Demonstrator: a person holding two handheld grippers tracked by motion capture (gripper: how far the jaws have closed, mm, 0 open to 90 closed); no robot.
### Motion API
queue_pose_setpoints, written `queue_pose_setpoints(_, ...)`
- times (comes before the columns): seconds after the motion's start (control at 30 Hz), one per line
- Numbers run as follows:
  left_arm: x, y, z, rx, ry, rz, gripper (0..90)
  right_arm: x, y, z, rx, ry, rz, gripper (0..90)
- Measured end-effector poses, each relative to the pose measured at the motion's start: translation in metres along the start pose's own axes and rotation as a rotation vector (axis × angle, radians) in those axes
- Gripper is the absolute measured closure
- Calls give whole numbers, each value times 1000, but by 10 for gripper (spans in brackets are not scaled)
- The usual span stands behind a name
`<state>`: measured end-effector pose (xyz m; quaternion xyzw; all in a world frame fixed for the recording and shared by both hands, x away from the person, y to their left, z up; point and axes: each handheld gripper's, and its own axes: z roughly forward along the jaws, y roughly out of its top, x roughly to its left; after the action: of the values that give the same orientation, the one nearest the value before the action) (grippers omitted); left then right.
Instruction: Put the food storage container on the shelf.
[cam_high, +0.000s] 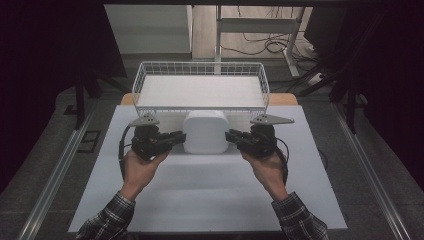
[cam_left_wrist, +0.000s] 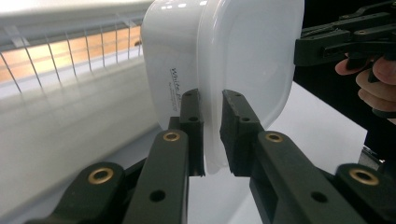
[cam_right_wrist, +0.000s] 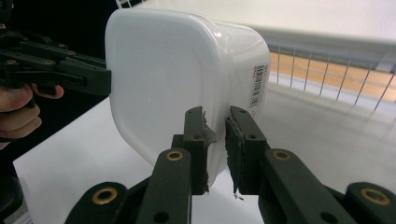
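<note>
A white plastic container (cam_high: 205, 131) with rounded corners hangs a little above the white tabletop (cam_high: 200, 195), just in front of the wire basket. My left gripper (cam_high: 181, 137) is shut on its left rim, and my right gripper (cam_high: 230, 136) is shut on its right rim. In the left gripper view the jaws (cam_left_wrist: 212, 126) pinch the thin rim of the container (cam_left_wrist: 233, 56), with the right gripper (cam_left_wrist: 341, 42) on the far side. In the right gripper view the jaws (cam_right_wrist: 215, 140) clamp the rim of the container (cam_right_wrist: 163, 79), and the left gripper (cam_right_wrist: 60, 70) grips the opposite edge.
A white wire basket (cam_high: 150, 67) with a white liner stands at the table's far edge, right behind the container; its wires also show in both gripper views (cam_left_wrist: 70, 51) (cam_right_wrist: 327, 70). Metal rails run along both sides of the table. Cables lie on the floor beyond.
</note>
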<state>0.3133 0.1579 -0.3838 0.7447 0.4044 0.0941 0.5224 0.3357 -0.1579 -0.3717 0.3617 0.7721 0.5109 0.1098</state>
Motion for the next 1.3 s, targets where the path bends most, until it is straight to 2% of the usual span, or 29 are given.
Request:
queue_pose_setpoints(0.2,1,20,-8,-18,14,21,797,0,21,-1,-26,4,-6,779)
queue_pose_setpoints(0.67,12,66,-18,-50,6,18,794,-1,74,-2,-69,-5,-31,778)
queue_pose_setpoints(1.03,30,89,-8,-41,7,-10,788,-14,96,12,-66,-27,-8,772)
queue_pose_setpoints(1.3,42,96,1,-47,-17,-48,754,-24,104,21,-55,-26,23,760)
